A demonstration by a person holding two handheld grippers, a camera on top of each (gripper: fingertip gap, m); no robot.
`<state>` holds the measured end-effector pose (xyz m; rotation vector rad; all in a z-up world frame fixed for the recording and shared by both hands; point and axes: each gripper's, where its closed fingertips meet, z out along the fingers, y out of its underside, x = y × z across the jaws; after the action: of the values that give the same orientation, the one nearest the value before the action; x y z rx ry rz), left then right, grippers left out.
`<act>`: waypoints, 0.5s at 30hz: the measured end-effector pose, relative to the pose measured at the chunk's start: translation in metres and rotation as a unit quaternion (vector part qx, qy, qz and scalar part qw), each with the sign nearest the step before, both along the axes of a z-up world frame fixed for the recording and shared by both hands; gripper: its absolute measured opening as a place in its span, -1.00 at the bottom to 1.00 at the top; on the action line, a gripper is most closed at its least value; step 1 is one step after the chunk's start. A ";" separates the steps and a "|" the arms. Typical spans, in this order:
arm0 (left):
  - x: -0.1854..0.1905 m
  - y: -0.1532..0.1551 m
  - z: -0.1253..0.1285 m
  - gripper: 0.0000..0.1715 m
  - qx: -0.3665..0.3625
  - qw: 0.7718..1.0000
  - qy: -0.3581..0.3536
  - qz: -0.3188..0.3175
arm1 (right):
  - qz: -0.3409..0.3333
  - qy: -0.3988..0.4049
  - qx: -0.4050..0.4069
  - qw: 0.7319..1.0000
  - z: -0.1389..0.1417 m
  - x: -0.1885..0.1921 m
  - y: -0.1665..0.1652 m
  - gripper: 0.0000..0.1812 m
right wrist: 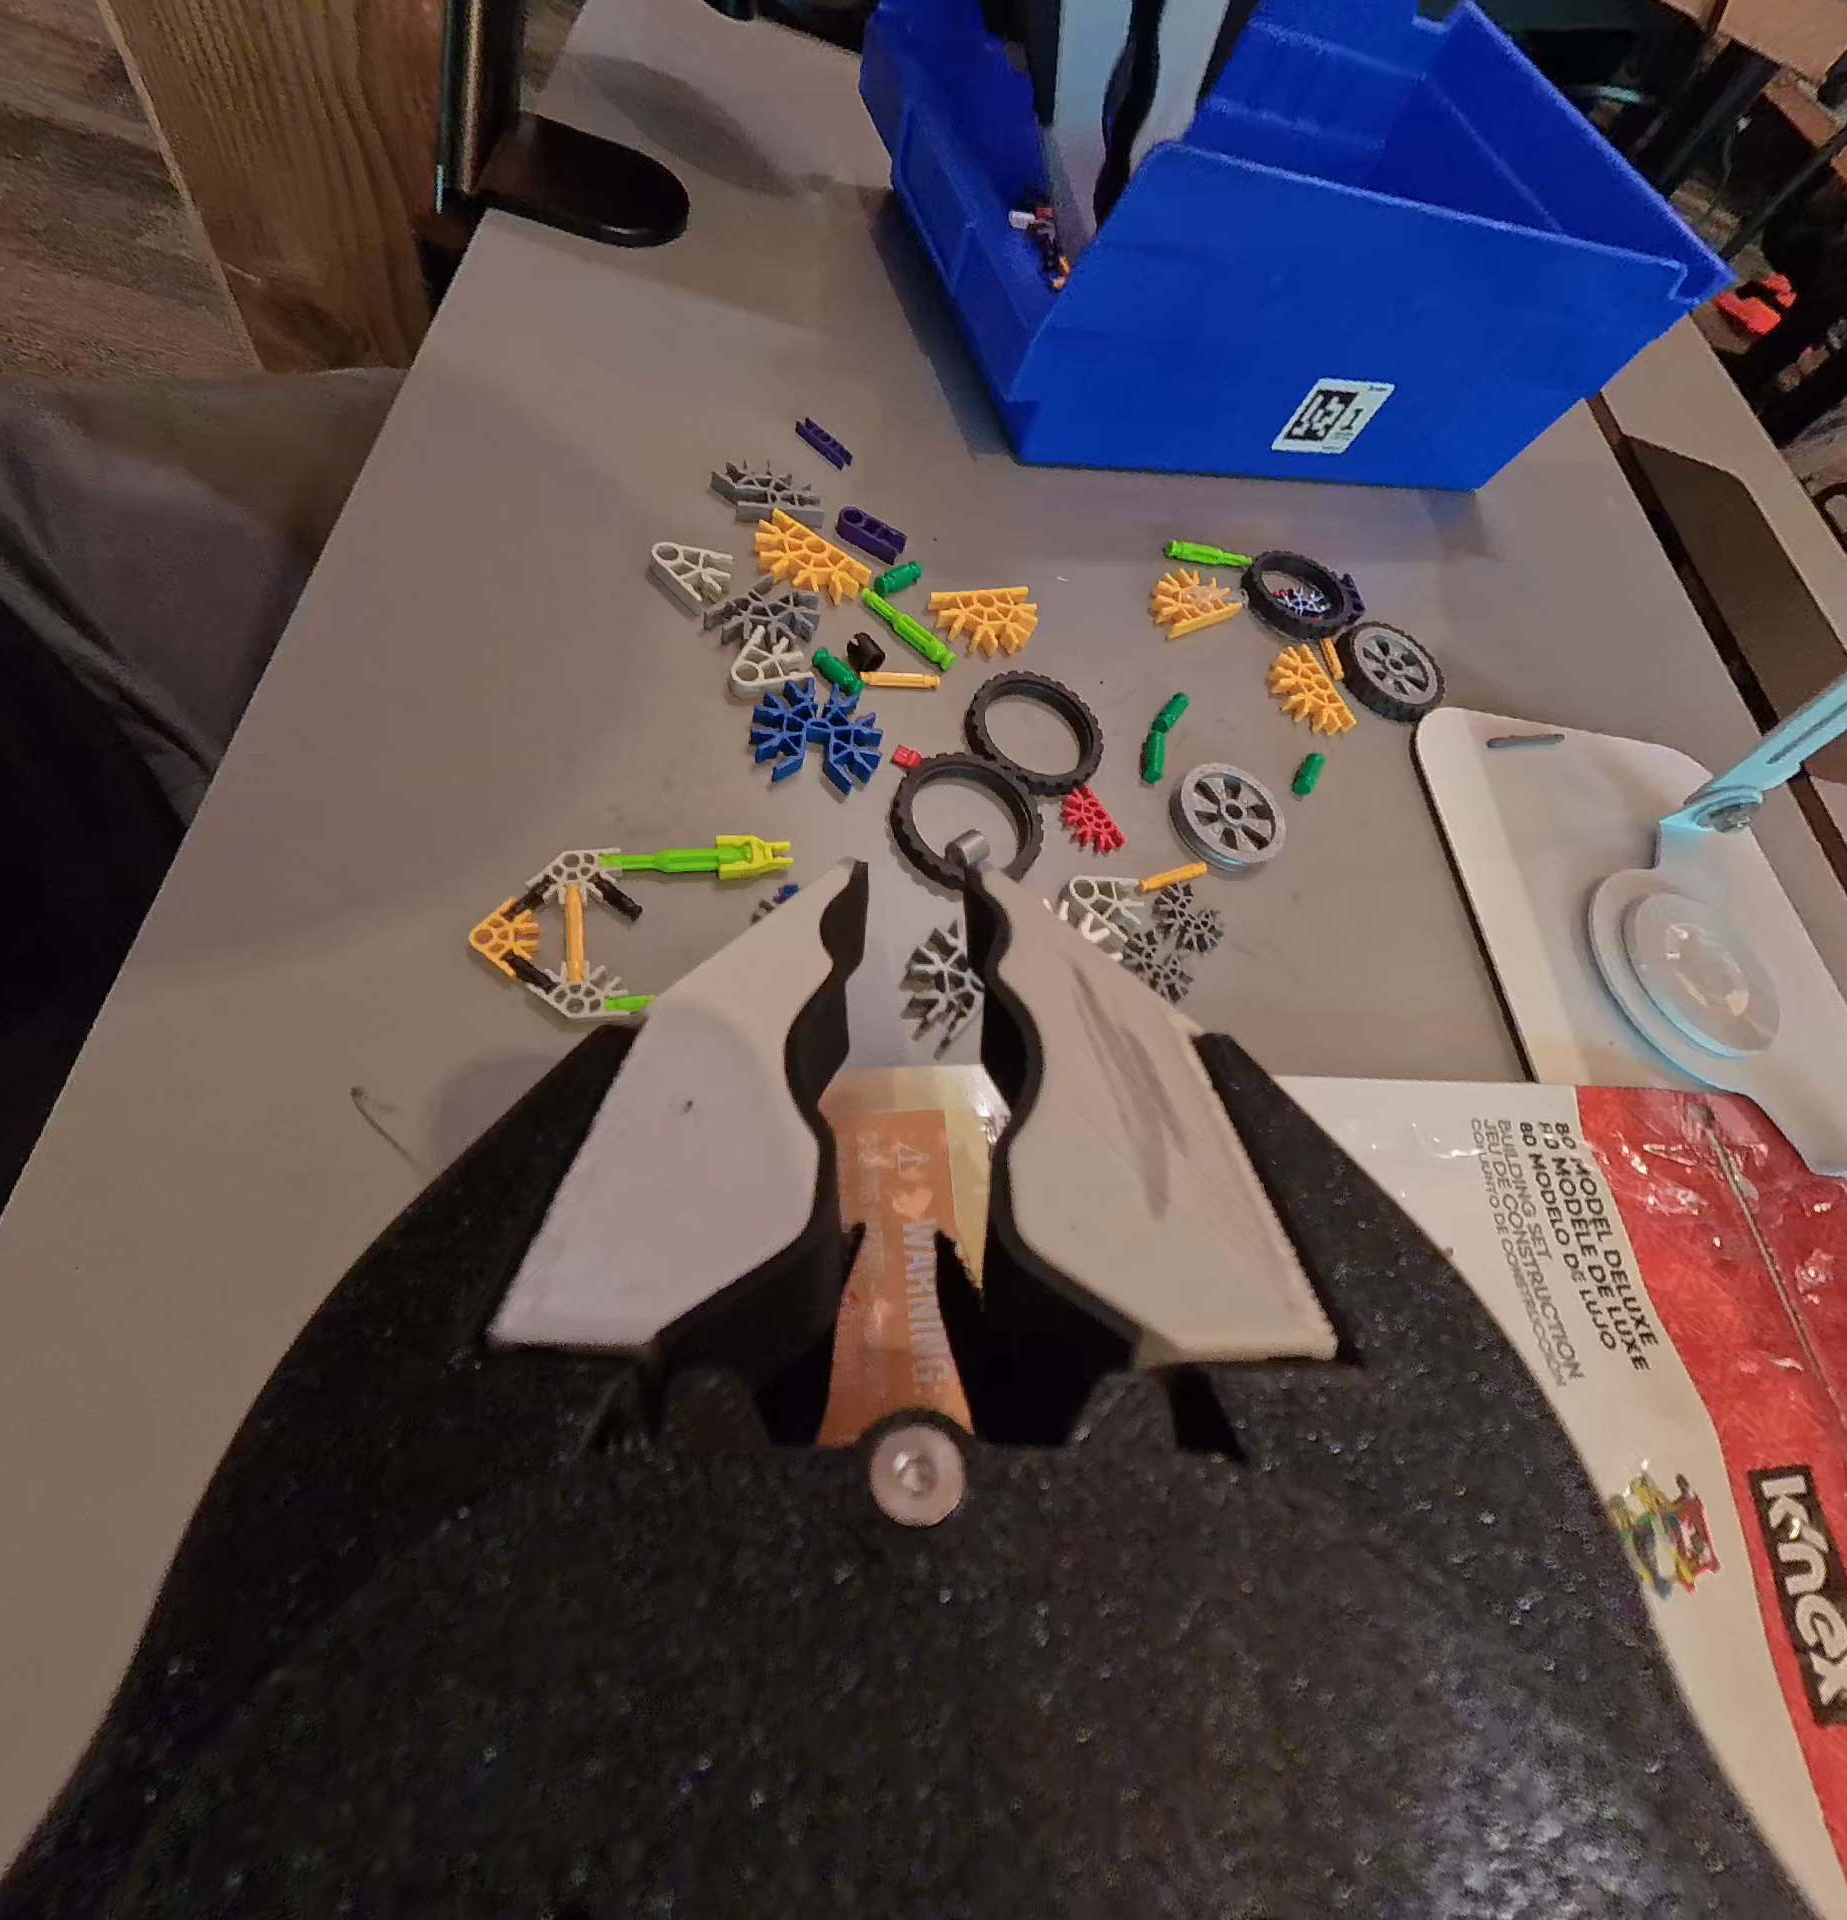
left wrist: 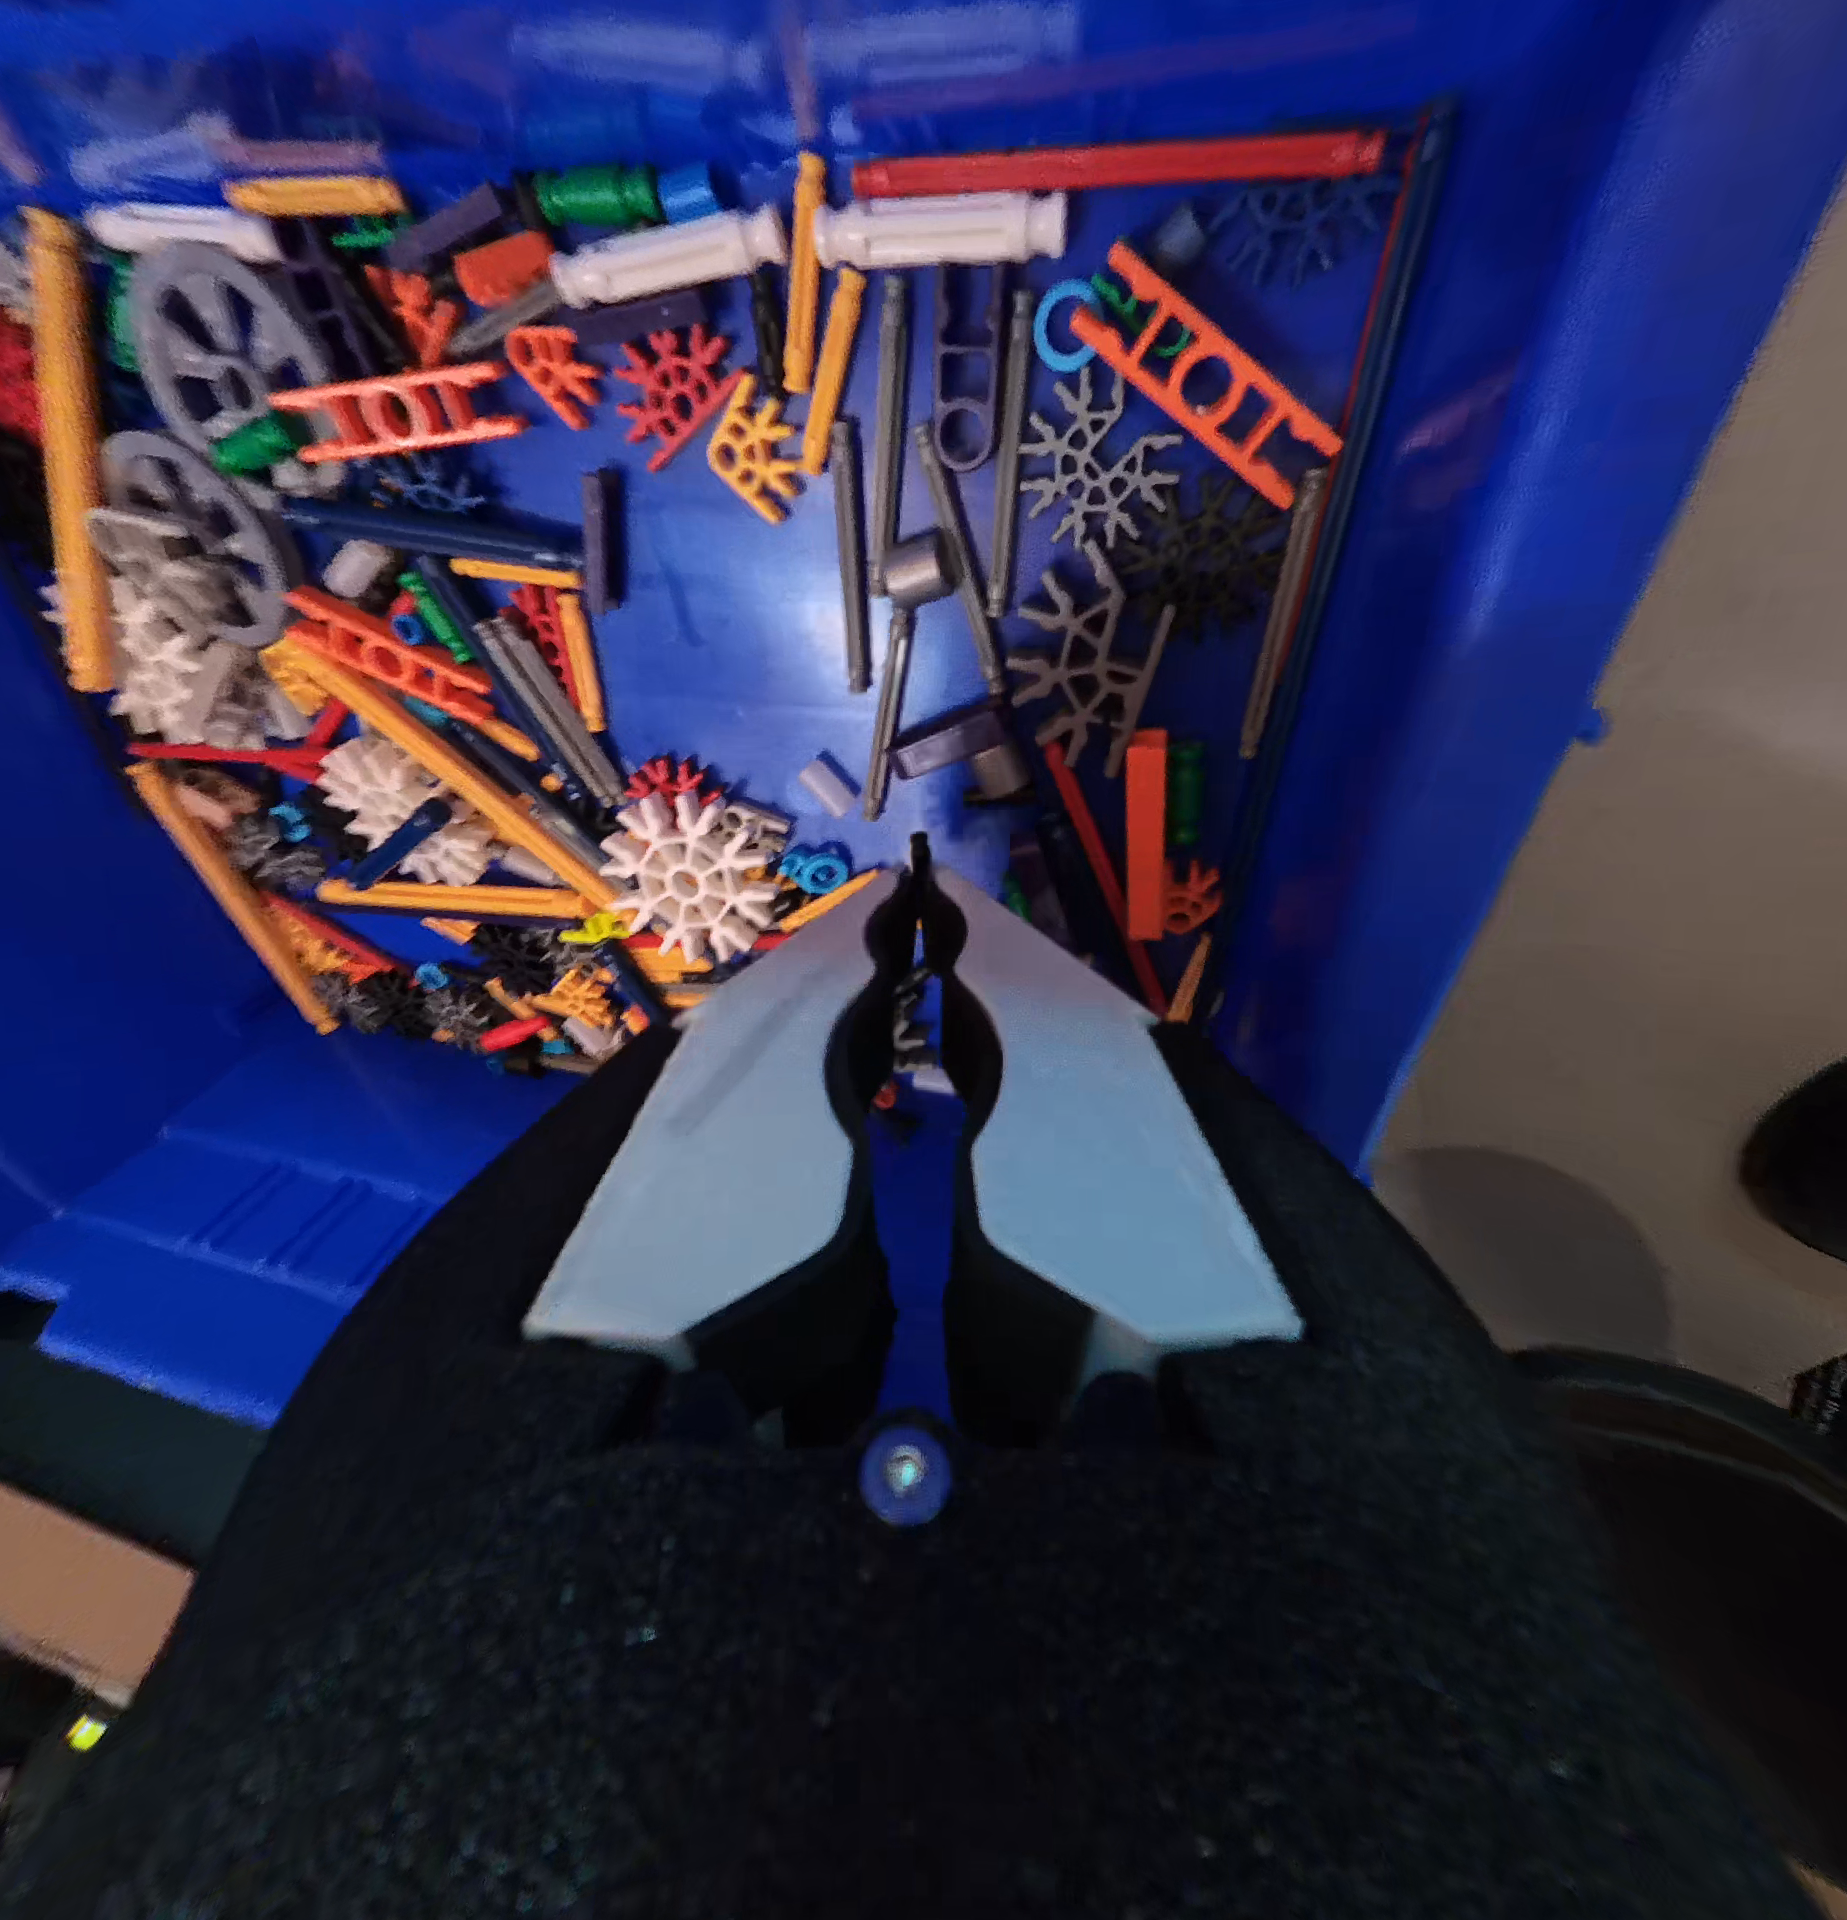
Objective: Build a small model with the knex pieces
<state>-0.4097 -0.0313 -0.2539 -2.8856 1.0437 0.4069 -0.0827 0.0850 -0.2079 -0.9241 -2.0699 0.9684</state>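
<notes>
Left gripper pinches a black piece over the bin (crowded); right gripper gapes.

The right gripper, fingers parted, hovers mid-frame over loose toy pieces on a grey table; blue bin upper right.
</notes>
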 end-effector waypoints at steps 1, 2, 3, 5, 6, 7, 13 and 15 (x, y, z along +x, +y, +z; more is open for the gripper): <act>0.003 0.002 0.010 -1.00 0.019 1.000 0.003 0.000 | -0.005 -0.008 -0.004 1.000 -0.001 0.000 0.003 -0.81; 0.008 0.005 0.020 -1.00 0.041 0.999 0.006 -0.005 | -0.010 -0.017 -0.005 1.000 -0.003 0.001 0.006 -0.81; 0.017 0.007 0.031 -1.00 0.059 0.998 0.006 -0.013 | -0.010 -0.026 -0.003 1.000 -0.006 0.003 0.007 -0.81; 0.036 0.012 0.054 -1.00 0.090 0.995 0.019 -0.036 | -0.006 -0.048 0.003 0.999 -0.011 0.008 0.009 -0.81; 0.051 0.014 0.063 -1.00 0.102 0.993 0.019 -0.051 | -0.005 -0.058 0.004 0.998 -0.013 0.010 0.009 -0.81; 0.067 0.017 0.072 -1.00 0.115 0.991 0.016 -0.067 | 0.002 -0.072 0.003 0.997 -0.016 0.014 0.007 -0.81; 0.201 0.043 0.089 -1.00 0.176 0.964 -0.040 -0.193 | 0.016 -0.085 0.019 0.996 -0.019 0.022 0.003 -0.81; 0.244 0.051 0.078 -1.00 0.177 0.953 -0.059 -0.240 | 0.016 -0.090 0.021 0.996 -0.020 0.023 0.003 -0.81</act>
<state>-0.1656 0.0199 -0.1757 -2.2212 1.4253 0.3406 -0.0596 0.0882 -0.2280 -0.9895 -2.2525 0.8824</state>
